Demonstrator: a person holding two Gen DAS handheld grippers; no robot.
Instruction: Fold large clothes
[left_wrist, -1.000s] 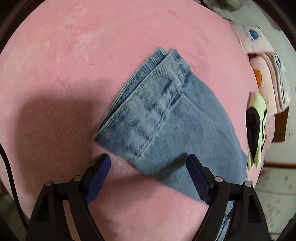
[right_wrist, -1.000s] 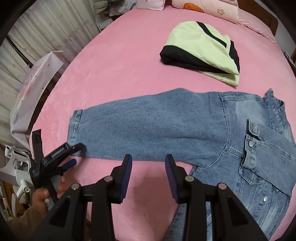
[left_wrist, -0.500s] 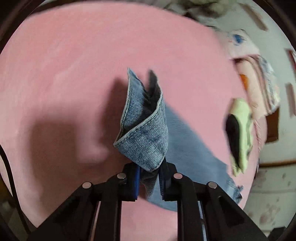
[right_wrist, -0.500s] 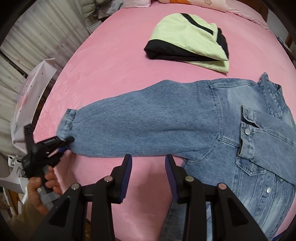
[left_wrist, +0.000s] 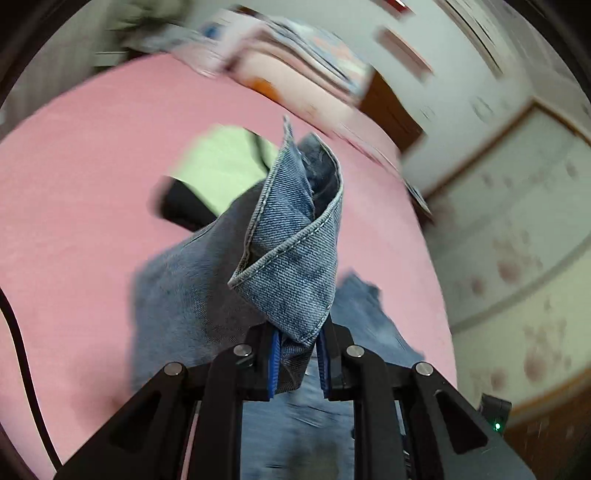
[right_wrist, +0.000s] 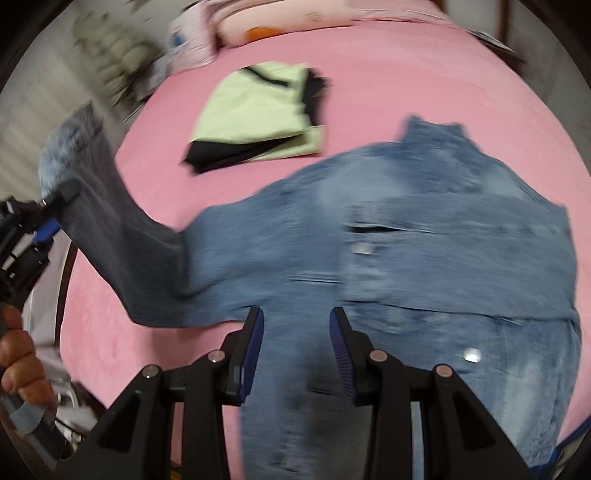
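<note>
One denim jacket (right_wrist: 424, 258) is lying spread across the pink bed (right_wrist: 369, 66), its body flat and its collar pointing toward the pillows (right_wrist: 258, 22) at the far end. I can't make out any brand tag or writing on it; the pictures are smeared with blur, and all I can pick out are two pale metal snaps on the front. One sleeve (right_wrist: 122, 236) is rising off the bed at the left side, lifted up and away from the bedcover.

The left gripper (left_wrist: 296, 360) is holding that sleeve by its cuff (left_wrist: 291, 251). Its two blue-padded fingers (left_wrist: 274, 363) are squeezing in on the folded denim, and the cuff is standing up above them in a twisted fold, its stitched edge curling over. From the right wrist view the same gripper (right_wrist: 48, 210) is showing at the left edge, with the person's hand (right_wrist: 22, 365) below it.

The right gripper (right_wrist: 297, 350) is hovering low over the jacket's lower front, near the edge where the sleeve meets the body. Its two fingers (right_wrist: 251, 350) are standing apart with nothing between them, just denim showing in the gap beneath.

Beyond the jacket, one folded garment in pale green and black (right_wrist: 266, 110) is sitting on the bed, well apart from the denim. The pillows by the headboard are carrying printed patterns, but nothing there is readable.
</note>
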